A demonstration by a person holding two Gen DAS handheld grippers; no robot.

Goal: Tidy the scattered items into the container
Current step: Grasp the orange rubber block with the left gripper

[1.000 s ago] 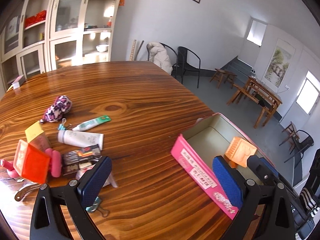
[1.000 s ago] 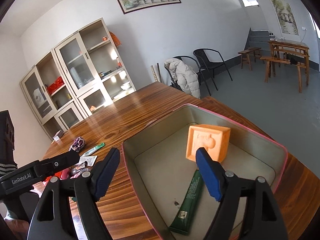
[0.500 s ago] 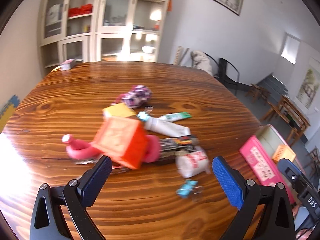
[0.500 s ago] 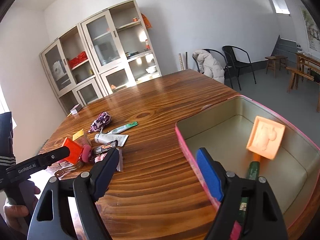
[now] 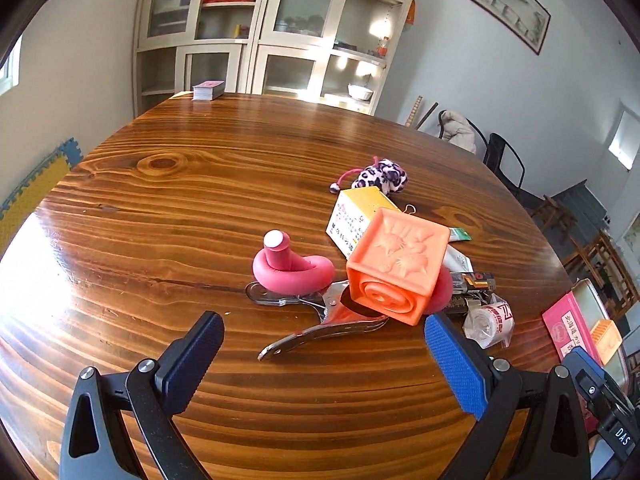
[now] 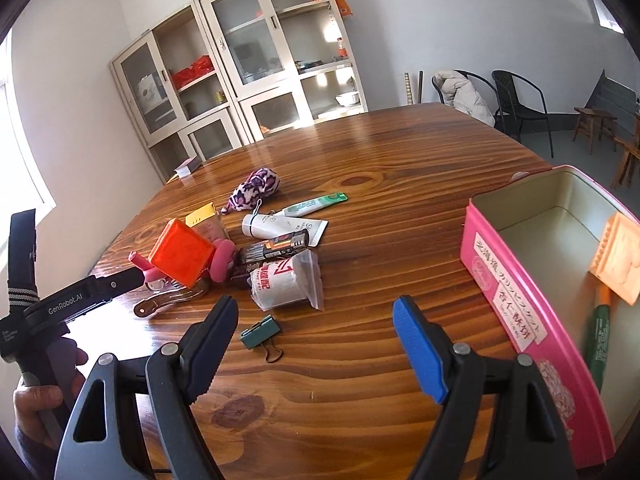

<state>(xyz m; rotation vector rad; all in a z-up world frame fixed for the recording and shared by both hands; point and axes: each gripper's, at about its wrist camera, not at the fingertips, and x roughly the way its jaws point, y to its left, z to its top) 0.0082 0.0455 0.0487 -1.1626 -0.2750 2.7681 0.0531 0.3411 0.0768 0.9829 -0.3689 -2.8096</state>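
Orange block [image 5: 398, 266] sits at near edge of the clutter pile on the worktop [image 5: 180, 208], tipped on one corner, leaning on the pink foam curler [image 5: 294, 268] and metal tongs [image 5: 320, 332]. Looks like soft rubber, hollow, light, squashy; embossed faces give some grip. Best hold is across two flat opposite faces; it may roll off its perch when nudged. Behind it: yellow card box [image 5: 354, 216], leopard pouch [image 5: 384, 176], white tube [image 6: 280, 226], green tube [image 6: 316, 203], dark wrapper [image 6: 276, 248], bagged roll [image 6: 286, 282], binder clip [image 6: 260, 332] lying apart on bare wood. Pink tin [image 6: 516, 292] is well to the right, already holding a second orange block [image 6: 618, 258] and a green tube [image 6: 598, 344]. Left hand-held gripper [image 5: 320, 364] is wide open, nothing between its pads, block just ahead of the right pad. Right hand-held gripper [image 6: 316, 344] is also wide open and empty, over bare wood between clip and tin. Versus a second ago: left view has swung off the tin onto the pile and dropped closer, block now big and central; right view has swung from above the tin's inside to the clutter, tin now at the right edge.
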